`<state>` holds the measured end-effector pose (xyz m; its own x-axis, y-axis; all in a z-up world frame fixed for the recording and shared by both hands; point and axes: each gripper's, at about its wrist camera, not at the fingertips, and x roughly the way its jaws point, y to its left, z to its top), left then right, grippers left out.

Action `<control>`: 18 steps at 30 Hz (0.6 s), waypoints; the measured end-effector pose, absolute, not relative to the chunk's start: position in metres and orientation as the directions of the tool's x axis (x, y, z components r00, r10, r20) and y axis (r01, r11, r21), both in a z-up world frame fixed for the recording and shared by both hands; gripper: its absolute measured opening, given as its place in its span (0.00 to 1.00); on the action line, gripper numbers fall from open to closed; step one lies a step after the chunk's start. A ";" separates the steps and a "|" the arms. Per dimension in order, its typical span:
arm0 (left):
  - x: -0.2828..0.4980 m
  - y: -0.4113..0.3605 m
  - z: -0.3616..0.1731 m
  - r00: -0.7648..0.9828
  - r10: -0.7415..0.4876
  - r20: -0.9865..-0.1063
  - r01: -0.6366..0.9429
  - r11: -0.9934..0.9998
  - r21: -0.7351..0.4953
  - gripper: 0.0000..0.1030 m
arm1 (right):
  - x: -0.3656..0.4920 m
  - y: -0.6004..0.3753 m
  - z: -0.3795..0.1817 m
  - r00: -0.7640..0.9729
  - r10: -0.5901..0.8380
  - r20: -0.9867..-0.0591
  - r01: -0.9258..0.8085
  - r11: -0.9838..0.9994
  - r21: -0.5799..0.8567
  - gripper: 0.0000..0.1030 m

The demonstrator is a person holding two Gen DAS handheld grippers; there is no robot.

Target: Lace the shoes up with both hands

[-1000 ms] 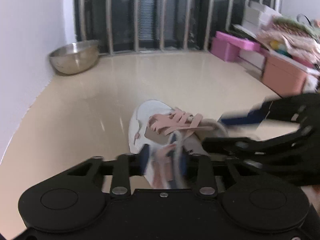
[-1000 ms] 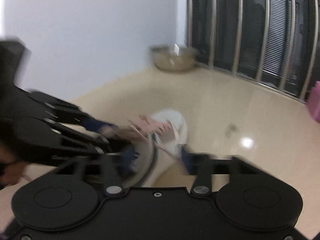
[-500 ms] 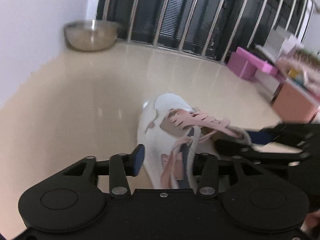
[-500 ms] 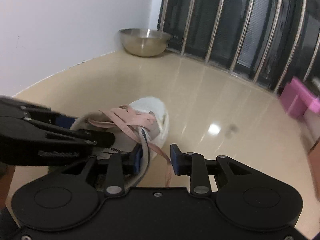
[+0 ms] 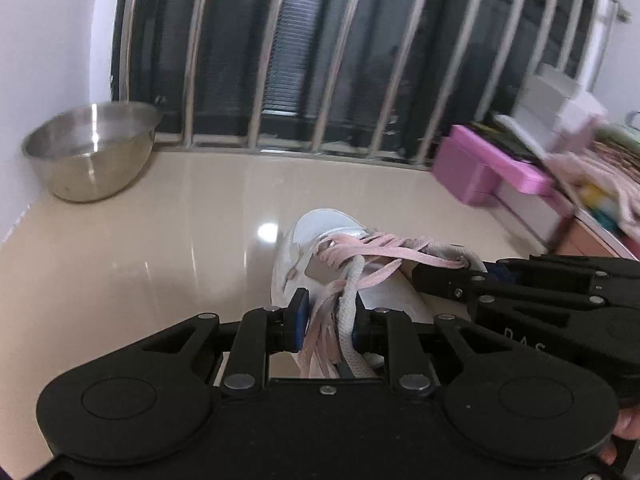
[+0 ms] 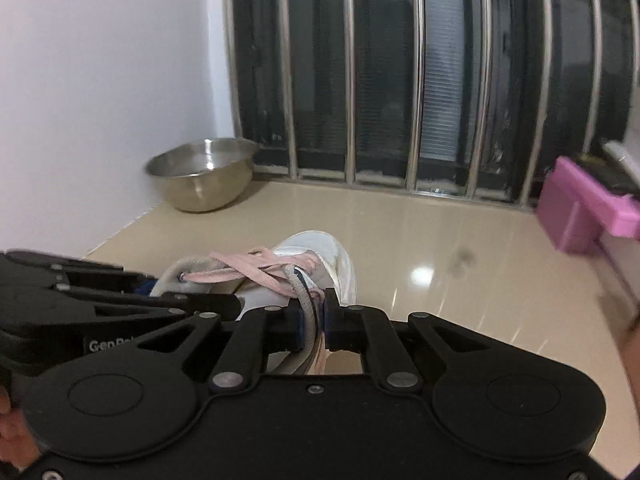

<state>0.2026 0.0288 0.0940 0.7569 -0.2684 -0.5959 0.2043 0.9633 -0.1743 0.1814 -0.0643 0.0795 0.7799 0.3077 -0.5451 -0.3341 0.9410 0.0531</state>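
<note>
A white shoe (image 5: 320, 232) with a pink lace (image 5: 384, 248) sits on the glossy beige floor, toe pointing away. In the left wrist view my left gripper (image 5: 329, 322) is closed down on strands of the pink lace and a pale cord-like edge of the shoe. My right gripper (image 5: 424, 280) reaches in from the right, its tips by the lace at the grey collar. In the right wrist view the shoe (image 6: 316, 244) and lace (image 6: 248, 268) lie ahead. There my right gripper (image 6: 314, 322) is pinched on a grey shoe edge with lace behind it. The left gripper (image 6: 224, 300) lies alongside.
A steel bowl (image 5: 90, 152) stands in the far left corner by the white wall and the barred window. A pink box (image 5: 480, 172) and stacked boxes with cloth (image 5: 592, 168) line the right side. A hand (image 5: 624, 428) holds the right gripper.
Both grippers have closed from wide open onto the lace and shoe edge. Both cameras have tilted upward, so more of the window shows.
</note>
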 end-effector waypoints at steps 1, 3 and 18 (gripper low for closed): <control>0.214 0.027 0.086 0.745 -0.261 -0.614 0.199 0.965 -0.168 0.19 | 0.199 -0.061 0.074 0.775 0.299 -0.556 -0.329 0.943 0.047 0.08; 0.236 0.028 0.065 0.703 -0.250 -0.665 0.183 0.968 -0.170 0.27 | 0.221 -0.054 0.055 0.755 0.275 -0.595 -0.313 0.949 0.042 0.08; 0.035 0.056 0.078 0.862 -0.164 -0.480 0.101 0.983 -0.154 0.96 | 0.089 -0.107 0.043 0.806 0.320 -0.499 -0.318 0.944 0.091 0.82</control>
